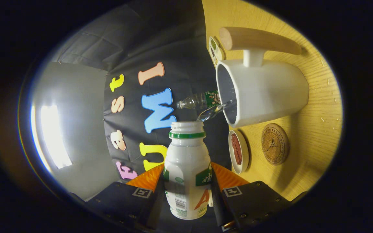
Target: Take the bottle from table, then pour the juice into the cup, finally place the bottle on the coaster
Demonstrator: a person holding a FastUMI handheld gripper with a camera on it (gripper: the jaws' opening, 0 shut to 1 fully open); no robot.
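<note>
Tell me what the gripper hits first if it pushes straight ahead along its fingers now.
Probably the white cup: the gripper, shut on the tilted bottle, has the bottle's mouth near the cup's rim, liquid streaming in. Depth is unclear; it might pass beside the rim.

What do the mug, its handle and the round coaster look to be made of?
The mug looks like glazed white ceramic: smooth with a soft sheen. Its handle looks like bare pale wood, matte, faintly grained. The coaster looks like cork: brown, speckled, with a stamped mark. The gripper is shut on the white plastic-looking bottle.
</note>
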